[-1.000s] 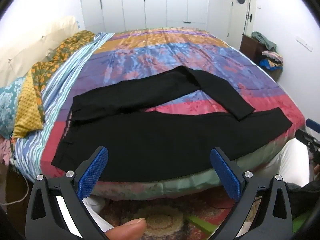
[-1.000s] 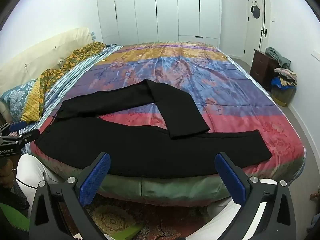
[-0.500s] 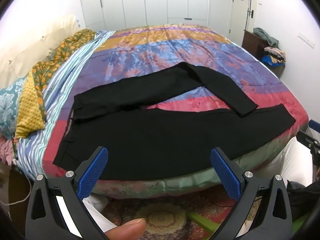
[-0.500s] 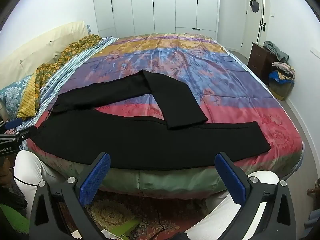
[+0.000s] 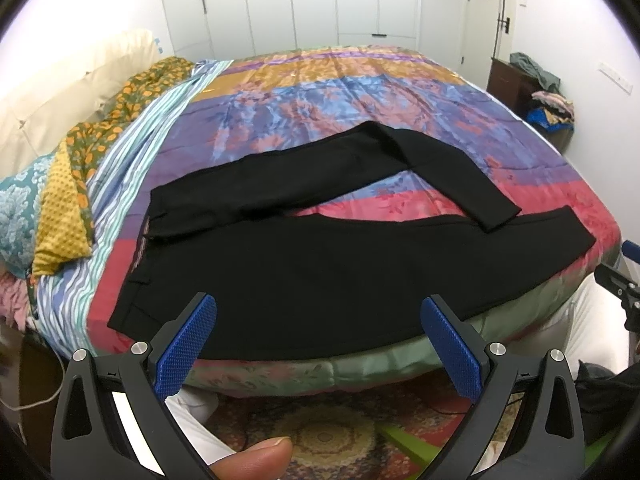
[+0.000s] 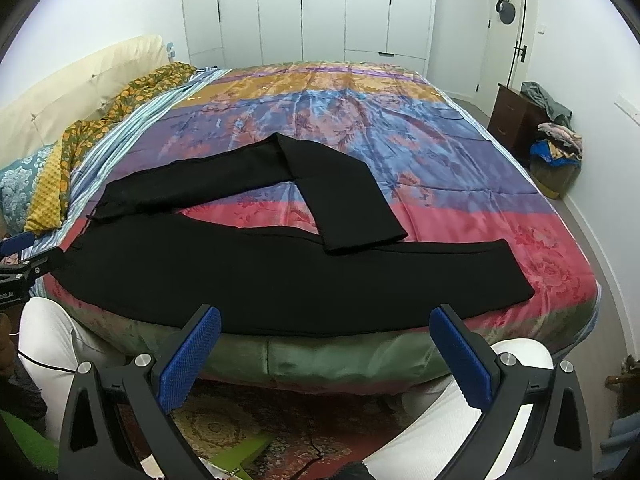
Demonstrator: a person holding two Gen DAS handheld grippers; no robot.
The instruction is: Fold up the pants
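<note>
Black pants lie flat along the bed's near edge, far leg bent toward 4 o'clock; pillows at 9 o'clock; left hand-held gripper and right hand-held gripper both gape empty.

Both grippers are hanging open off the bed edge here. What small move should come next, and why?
Probably reach the right gripper to the bent far leg's cuff and straighten it: that leg doubles back across the near leg, and the pants lie unfolded.

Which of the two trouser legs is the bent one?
The far leg: it runs out from the waist, then doubles back at an angle so its hem lies on the near leg, which stretches straight along the bed's edge.
</note>
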